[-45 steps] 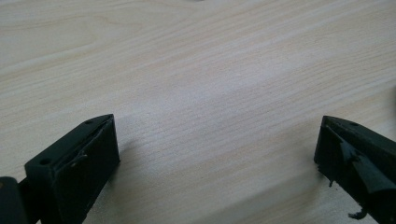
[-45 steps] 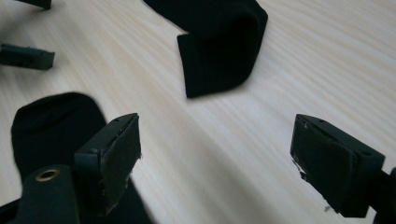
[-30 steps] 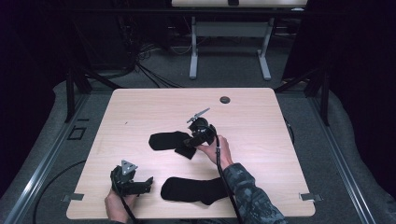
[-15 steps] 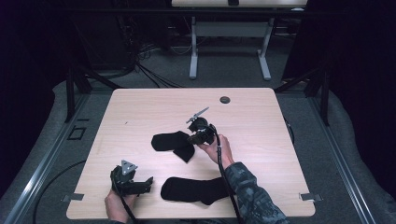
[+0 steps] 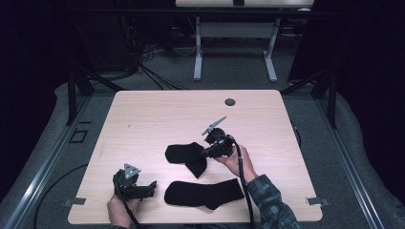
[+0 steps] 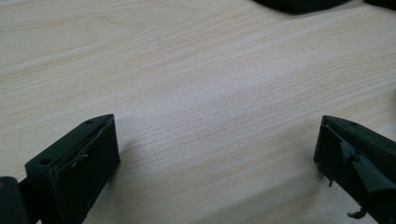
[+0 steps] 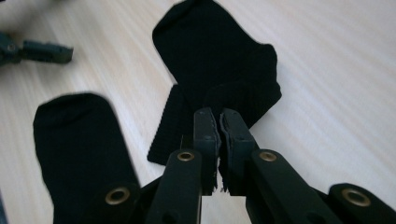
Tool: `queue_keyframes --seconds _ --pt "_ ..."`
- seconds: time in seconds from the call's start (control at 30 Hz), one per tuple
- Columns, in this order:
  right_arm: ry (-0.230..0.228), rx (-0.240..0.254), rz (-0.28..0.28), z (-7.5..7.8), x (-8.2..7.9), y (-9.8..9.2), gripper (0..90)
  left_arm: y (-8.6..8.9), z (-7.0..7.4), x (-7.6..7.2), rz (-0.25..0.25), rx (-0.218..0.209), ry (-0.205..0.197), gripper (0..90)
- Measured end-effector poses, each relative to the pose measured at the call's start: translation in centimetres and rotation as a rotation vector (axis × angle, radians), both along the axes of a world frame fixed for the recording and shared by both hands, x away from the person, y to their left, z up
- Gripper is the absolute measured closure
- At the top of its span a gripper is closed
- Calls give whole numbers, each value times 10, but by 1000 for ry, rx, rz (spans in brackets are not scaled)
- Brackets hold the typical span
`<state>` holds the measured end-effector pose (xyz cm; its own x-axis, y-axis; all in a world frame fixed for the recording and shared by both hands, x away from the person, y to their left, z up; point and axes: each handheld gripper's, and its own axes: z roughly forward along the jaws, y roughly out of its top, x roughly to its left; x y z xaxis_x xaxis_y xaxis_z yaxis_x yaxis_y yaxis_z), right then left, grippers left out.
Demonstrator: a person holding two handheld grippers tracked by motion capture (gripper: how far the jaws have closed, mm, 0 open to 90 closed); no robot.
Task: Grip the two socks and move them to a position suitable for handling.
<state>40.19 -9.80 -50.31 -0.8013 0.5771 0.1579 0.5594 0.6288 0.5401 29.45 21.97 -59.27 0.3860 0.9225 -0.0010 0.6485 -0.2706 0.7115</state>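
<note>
**A:** From the high view, where am I?

**B:** I have the right gripper at the edge of the far sock, mid-table. That sock is folded over on itself, and the near sock lies flat by the table's front edge. My left gripper rests at the front left, apart from both.

**A:** And the left gripper view?

**B:** Jaws wide, nothing between them but bare wood. It's idle.

**A:** The right gripper view?

**B:** This one settles what the high view can't: the jaws have just been closing and now stand nearly together, pinching the ribbed cuff edge of the folded sock. The flat sock lies beside it.

**A:** So which step?

**B:** I judge I'm mid-drag, bringing the folded sock toward its mate. Next I need to keep the pinch firm and carry it over the flat one.
</note>
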Motion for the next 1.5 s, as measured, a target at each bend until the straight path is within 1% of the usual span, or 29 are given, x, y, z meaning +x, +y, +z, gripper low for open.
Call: queue_keyframes --seconds 0.13,0.2,0.23,0.27,0.3,0.37,0.4,0.47,0.5,0.53,0.6,0.63,0.7,0.73,0.77,0.8,0.87,0.9,0.93,1.0,1.03,1.07,1.13,1.17,1.2,1.27,1.3,1.43,1.5 --pt "-24 -40 -3 -6 -2 -11 854 0 0 0 -1 -2 1 0" --pt "-11 -31 -24 -12 -1 -19 843 0 0 0 -1 -2 1 0" --pt "-28 -52 -29 -16 1 -24 831 0 0 0 -1 -2 1 0" --pt "-18 -57 -45 -23 3 -29 739 0 0 0 -2 -2 1 0" --pt "-6 -57 -46 -25 4 -31 699 0 0 0 -2 -2 1 0" --pt "-17 -64 -52 -28 3 -32 653 0 0 0 -2 -2 1 0" --pt "-38 -49 -55 -27 1 -35 570 0 0 0 -3 -3 2 0" --pt "-71 -41 -69 -23 -5 -37 517 0 0 1 -7 0 3 0" --pt "-71 -41 -69 -23 -5 -37 517 0 0 1 -8 0 4 0" --pt "-103 -34 -77 -16 -11 -40 496 1 2 1 -23 2 17 7" --pt "-117 -23 -83 -13 -14 -42 486 2 3 2 -26 -1 14 49" --pt "-120 -19 -85 -10 -18 -43 486 3 4 4 -34 -26 17 49" --pt "-140 -6 -87 -5 -27 -43 476 3 6 9 -72 -58 35 56" --pt "-148 -6 -77 -1 -36 -40 467 -2 11 15 -110 -59 35 114" --pt "-149 5 -63 0 -40 -38 463 -2 11 15 -110 -59 35 111" --pt "-151 12 -56 0 -44 -35 462 -10 20 21 -151 -42 20 113" --pt "-146 8 -47 1 -47 -32 460 -14 25 24 -168 -39 8 113" --pt "-143 15 -19 -1 -53 -25 464 -23 34 31 -210 -32 -8 142" --pt "-143 15 -19 -1 -53 -25 464 -23 34 31 -210 -32 -8 150" --pt "-132 8 6 -7 -57 -14 493 -33 41 40 -249 -6 -9 183" --pt "-132 8 6 -7 -57 -14 493 -38 43 44 -275 -4 1 183" --pt "-129 -6 16 -10 -58 -9 505 -44 45 50 -293 18 4 228" --pt "-119 -19 31 -17 -57 0 534 -51 45 58 -338 23 14 304" --pt "-116 -28 33 -21 -57 5 548 -56 46 63 -357 54 20 334" --pt "-117 -48 50 -27 -56 13 568 -59 45 66 -366 62 22 373" --pt "-112 -43 46 -30 -55 16 574 -67 44 73 -396 88 44 386" --pt "-100 -55 49 -34 -53 23 585 -73 43 77 -436 108 57 412" --pt "-89 -86 59 -43 -50 31 604 -80 42 80 -474 131 67 446" --pt "-77 -96 59 -47 -48 32 616 -84 39 83 -490 144 88 459"
